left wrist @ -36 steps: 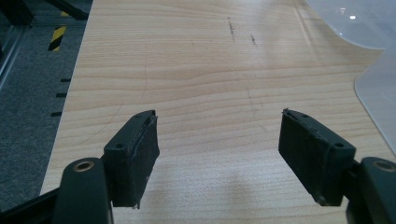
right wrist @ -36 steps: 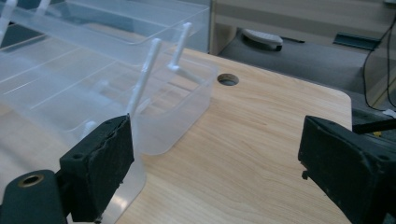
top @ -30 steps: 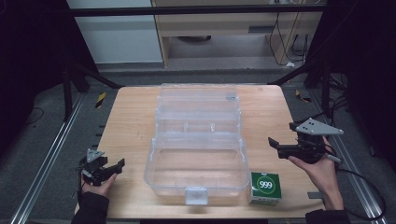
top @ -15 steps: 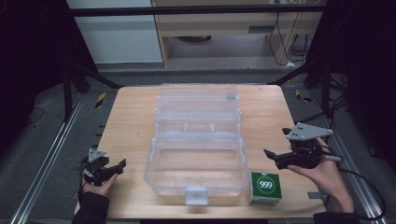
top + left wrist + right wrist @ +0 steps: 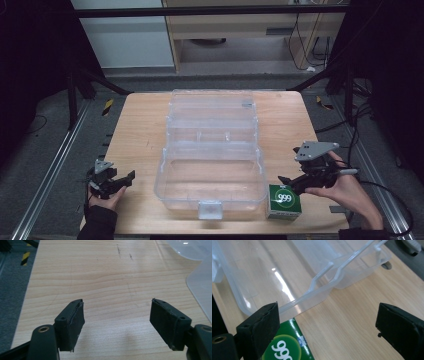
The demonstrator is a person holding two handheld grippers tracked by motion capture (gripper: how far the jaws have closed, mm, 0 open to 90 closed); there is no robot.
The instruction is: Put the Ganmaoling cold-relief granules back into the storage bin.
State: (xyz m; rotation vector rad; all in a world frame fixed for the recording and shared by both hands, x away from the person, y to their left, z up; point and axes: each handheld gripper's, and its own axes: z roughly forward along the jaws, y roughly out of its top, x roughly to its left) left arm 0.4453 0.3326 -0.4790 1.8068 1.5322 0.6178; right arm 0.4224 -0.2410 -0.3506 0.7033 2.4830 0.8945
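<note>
Two grippers, one green box, one clear plastic case on a wooden table. High view: your right gripper sits just beside the green box marked 999, which stands at the near right corner of the table, close against the open clear plastic case; your left gripper rests near the table's near left edge, well apart from the case, jaws apart and holding nothing. Left gripper view: both black jaws stand wide over bare wood, with a corner of the case at the far right. Right gripper view: jaws wide apart, nothing between them; the green box lies low beside the left jaw, off the centre line, and the case wall runs just beyond it. Step in hand, by my reading: taking up the box. To do it well, you would swing the right gripper so the box sits squarely between the jaws, come down over its two flat sides, keep the jaw clear of the case wall, and close only once both pads face cardboard evenly.
</note>
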